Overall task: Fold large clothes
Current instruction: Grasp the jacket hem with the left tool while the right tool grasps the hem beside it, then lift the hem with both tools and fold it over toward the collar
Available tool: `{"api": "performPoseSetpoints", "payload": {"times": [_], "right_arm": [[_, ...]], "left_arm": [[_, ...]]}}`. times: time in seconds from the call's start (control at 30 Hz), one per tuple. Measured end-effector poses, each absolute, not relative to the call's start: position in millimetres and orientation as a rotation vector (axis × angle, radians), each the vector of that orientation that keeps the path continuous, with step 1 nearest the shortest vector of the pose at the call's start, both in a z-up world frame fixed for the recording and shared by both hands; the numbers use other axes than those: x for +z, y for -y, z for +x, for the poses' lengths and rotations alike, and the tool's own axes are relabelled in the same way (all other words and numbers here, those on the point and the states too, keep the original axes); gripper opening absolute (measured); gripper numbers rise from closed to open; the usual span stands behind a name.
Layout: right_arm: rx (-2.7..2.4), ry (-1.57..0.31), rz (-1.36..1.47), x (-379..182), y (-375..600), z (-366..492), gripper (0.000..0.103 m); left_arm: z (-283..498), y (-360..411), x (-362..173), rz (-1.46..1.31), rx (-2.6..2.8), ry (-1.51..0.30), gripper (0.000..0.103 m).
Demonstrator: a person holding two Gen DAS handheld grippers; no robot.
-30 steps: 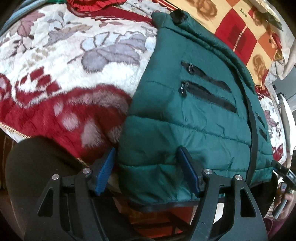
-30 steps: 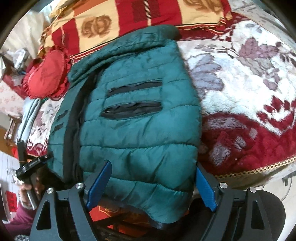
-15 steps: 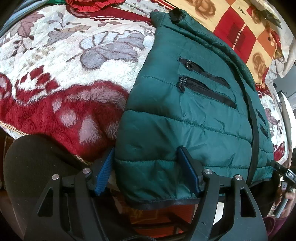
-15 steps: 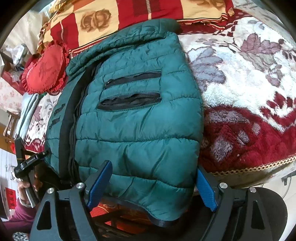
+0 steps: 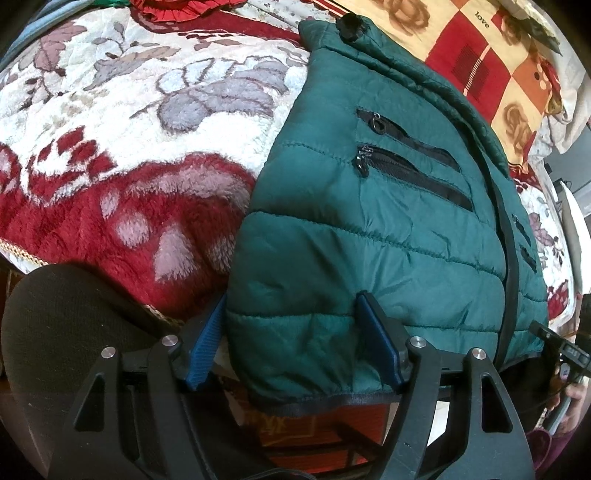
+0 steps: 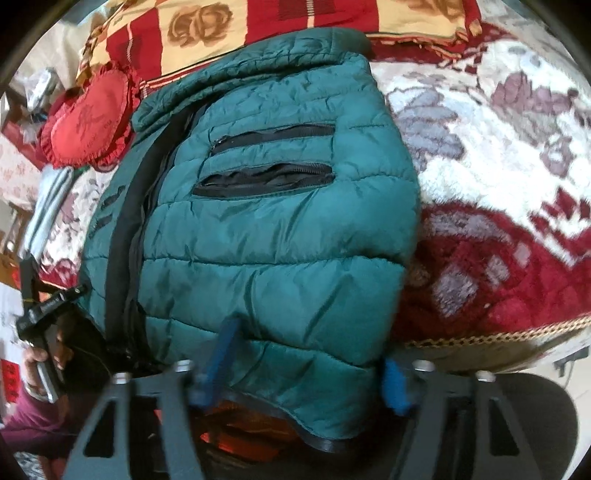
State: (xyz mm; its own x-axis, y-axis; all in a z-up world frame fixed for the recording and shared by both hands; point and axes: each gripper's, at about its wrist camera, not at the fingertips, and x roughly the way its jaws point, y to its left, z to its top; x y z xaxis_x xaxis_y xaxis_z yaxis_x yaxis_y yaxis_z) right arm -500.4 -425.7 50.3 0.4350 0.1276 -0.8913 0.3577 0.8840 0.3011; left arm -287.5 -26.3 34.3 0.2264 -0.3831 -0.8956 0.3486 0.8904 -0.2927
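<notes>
A: Item one, setting. A bed under a plush floral blanket (image 5: 155, 122), red and cream, gold-trimmed at the near edge; a red-and-yellow checked quilt (image 6: 258, 22) at the head, a frilled red cushion (image 6: 88, 118) beside it.

B: Item two, the garment?

A: A green puffer jacket (image 5: 369, 229), lying flat on the blanket with its hem hanging over the near edge of the bed. Quilted in horizontal bands, two black zip pockets on each front panel, a black placket down the middle, collar at the far end. Sleeves not in sight, probably tucked under.

B: Tools?

A: The left gripper (image 5: 291, 339) straddles the hem corner on its side, blue pads apart, one either side of the fabric. The right gripper (image 6: 306, 365) does likewise at the other corner.

B: Changes since a second ago?

A: The right pads stood wider then; they have narrowed onto the hem, frame blurred with motion. The left has crept further in. Judged: both are about to pinch the hem for a fold toward the collar.
</notes>
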Motion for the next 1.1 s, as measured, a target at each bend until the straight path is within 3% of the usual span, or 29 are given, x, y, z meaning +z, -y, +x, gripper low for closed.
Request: {"api": "performPoseSetpoints", "payload": {"times": [0.03, 0.13, 0.2, 0.3, 0.4, 0.77, 1.1], "right_arm": [[-0.150, -1.121, 0.474, 51.9, 425.4, -500.6, 0.044], [-0.134, -1.092, 0.438, 59.3, 425.3, -504.2, 0.026], [-0.120, -1.067, 0.434, 66.1, 426.2, -506.1, 0.020], [-0.094, -1.023, 0.445, 79.0, 429.7, -508.8, 0.016], [-0.049, -0.946, 0.500, 98.5, 437.3, -509.1, 0.014], [-0.053, -0.734, 0.605, 153.0, 469.4, -474.9, 0.013], [-0.161, -0.642, 0.620, 180.6, 513.2, -412.4, 0.013]], "left_arm": [[-287.5, 25.8, 33.1, -0.037, -0.512, -1.251, 0.072], [-287.4, 25.3, 31.7, -0.034, -0.538, -1.264, 0.071], [-289.0, 26.1, 35.2, -0.030, -0.563, -1.254, 0.050], [-293.3, 27.5, 45.1, -0.012, -0.579, -1.230, 0.027], [-292.1, 24.2, 60.6, -0.035, -0.601, -1.210, 0.015], [-256.9, 29.2, 142.3, -0.155, -0.643, -1.021, 0.012], [-187.2, 60.2, 182.0, -0.238, -0.614, -0.928, 0.012]]}}
